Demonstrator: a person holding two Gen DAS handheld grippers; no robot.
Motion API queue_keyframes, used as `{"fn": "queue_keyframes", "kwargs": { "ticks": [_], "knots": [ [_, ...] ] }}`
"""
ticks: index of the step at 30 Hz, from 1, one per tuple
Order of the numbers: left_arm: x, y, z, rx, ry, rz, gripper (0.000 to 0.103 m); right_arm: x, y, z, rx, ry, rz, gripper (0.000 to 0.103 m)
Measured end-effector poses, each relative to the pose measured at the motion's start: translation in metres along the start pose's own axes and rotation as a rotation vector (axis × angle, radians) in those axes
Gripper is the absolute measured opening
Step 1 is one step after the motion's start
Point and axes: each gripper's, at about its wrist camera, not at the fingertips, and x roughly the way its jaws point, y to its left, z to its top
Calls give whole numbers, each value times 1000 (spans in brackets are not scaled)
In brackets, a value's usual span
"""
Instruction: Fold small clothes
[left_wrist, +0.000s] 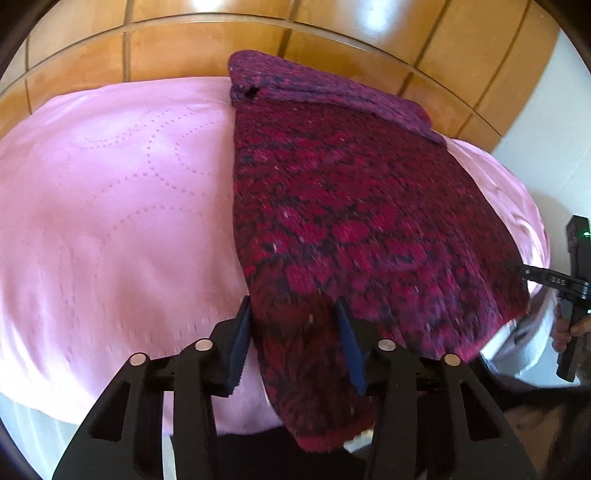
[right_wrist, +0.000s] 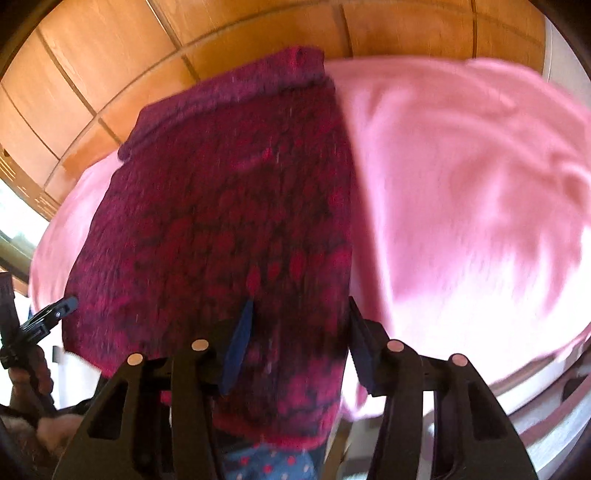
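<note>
While the knitted sweater (left_wrist: 332, 206) lies on the pink bedspread (left_wrist: 110, 192), its near edge hanging off the bed, I have the left gripper (left_wrist: 295, 332) and right gripper (right_wrist: 301, 321) at opposite near corners, fingers spread around the hem, not pinching, so both corners can lift together for an even fold.

Motion blur smears the right wrist view: the magenta-and-black knitted garment (right_wrist: 221, 206) loses its stitch pattern, and the pink quilted bedspread (right_wrist: 461, 206) loses its creases. The garment's near hem drops out of sight behind the black left gripper (left_wrist: 293, 343) and the black right gripper (right_wrist: 301, 343). A blue fabric with red dots (right_wrist: 273, 463) is cut off at the frame's bottom, unidentifiable.
</note>
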Motion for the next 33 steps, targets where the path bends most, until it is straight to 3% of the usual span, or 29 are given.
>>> {"fn": "queue_keyframes", "kwargs": {
  "ticks": [3,5,9,13,17,23,33],
  "knots": [
    [0,2,-4,-20,15,-25,32,0,-4,-10,31,13,36,41],
    [-1,2,-3,-25,15,-38,18,-1,-1,-6,41,27,62,25],
    [-17,10,11,-103,-33,-153,15,-16,19,10,-12,4,163,20],
    [-31,24,33,-204,-99,-272,14,-35,30,33,-7,-87,247,18],
    [-30,26,65,-239,-160,-319,13,-35,32,64,33,-166,296,17],
    [5,33,129,-291,-193,-303,13,-3,26,121,95,-213,267,17],
    [79,63,198,-453,-82,-253,15,59,6,175,205,-141,173,19]
  ]
}}
